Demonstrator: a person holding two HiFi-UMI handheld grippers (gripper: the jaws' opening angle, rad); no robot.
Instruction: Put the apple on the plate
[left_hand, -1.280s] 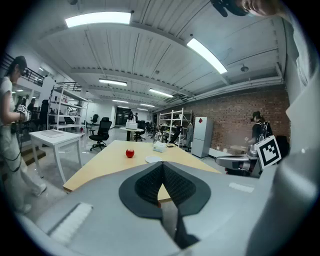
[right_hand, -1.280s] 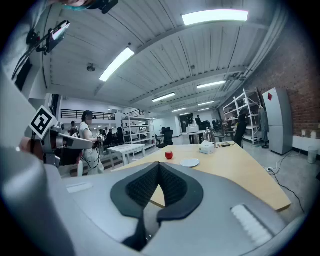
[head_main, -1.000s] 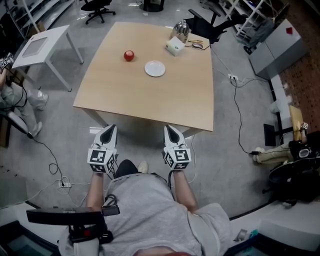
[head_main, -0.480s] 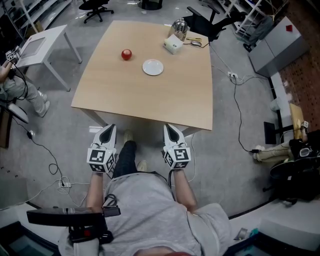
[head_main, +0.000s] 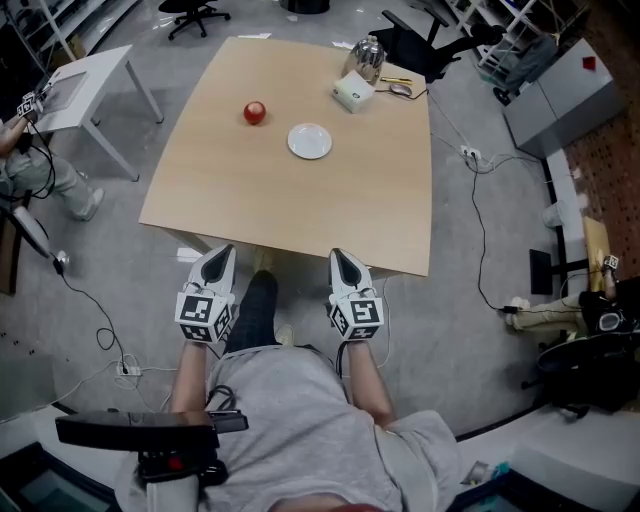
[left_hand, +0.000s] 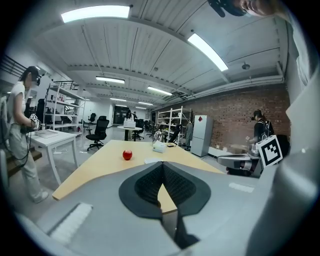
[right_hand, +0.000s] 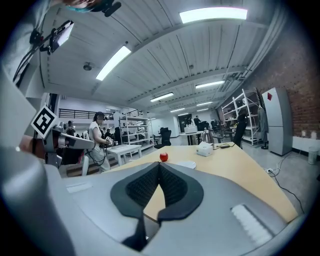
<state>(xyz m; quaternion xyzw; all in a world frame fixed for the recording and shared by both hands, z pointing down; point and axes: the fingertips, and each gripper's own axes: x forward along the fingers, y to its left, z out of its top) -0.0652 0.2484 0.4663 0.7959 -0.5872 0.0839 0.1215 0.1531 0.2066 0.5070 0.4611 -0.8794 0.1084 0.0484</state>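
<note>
Head view looks steeply down; gripper views (sharing the table (head_main: 300, 210)) look level.

One apple (head_main: 255, 113), one plate (head_main: 309, 141), one kettle (head_main: 366, 59), one white box (head_main: 352, 93).

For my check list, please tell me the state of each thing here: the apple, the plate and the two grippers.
Apple: on the table, left of the plate, not touching it.
Plate: flat on the table, empty.
Left gripper: shut, holds nothing, short of the table's near edge.
Right gripper: shut, holds nothing, short of the table's near edge.
</note>
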